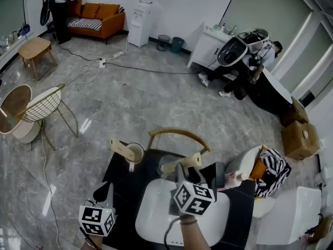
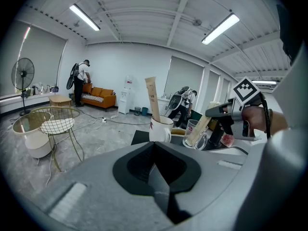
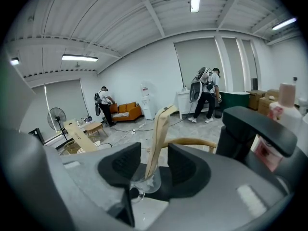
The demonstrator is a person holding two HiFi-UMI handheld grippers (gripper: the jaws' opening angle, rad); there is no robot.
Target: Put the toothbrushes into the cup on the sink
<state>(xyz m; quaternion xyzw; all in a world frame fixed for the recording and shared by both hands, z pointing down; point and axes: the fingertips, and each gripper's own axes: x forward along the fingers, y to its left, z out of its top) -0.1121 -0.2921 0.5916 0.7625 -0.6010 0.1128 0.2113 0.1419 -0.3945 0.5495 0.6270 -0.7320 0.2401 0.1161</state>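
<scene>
In the head view the right gripper [image 1: 178, 171] hides part of the glass cup [image 1: 167, 165] and the far rim of the sink [image 1: 151, 217] — the bottom edge cuts off the right forearm [image 1: 190, 237]. The white mug [image 2: 161, 129] conceals the lower end of its toothbrush [image 2: 153, 99] — the wrapper print is too small to read.

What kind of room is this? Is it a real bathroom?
Probably not a real bathroom. It looks like a big open workroom: the white sink shares the room with an orange sofa, a water dispenser and cables across the floor.
</scene>
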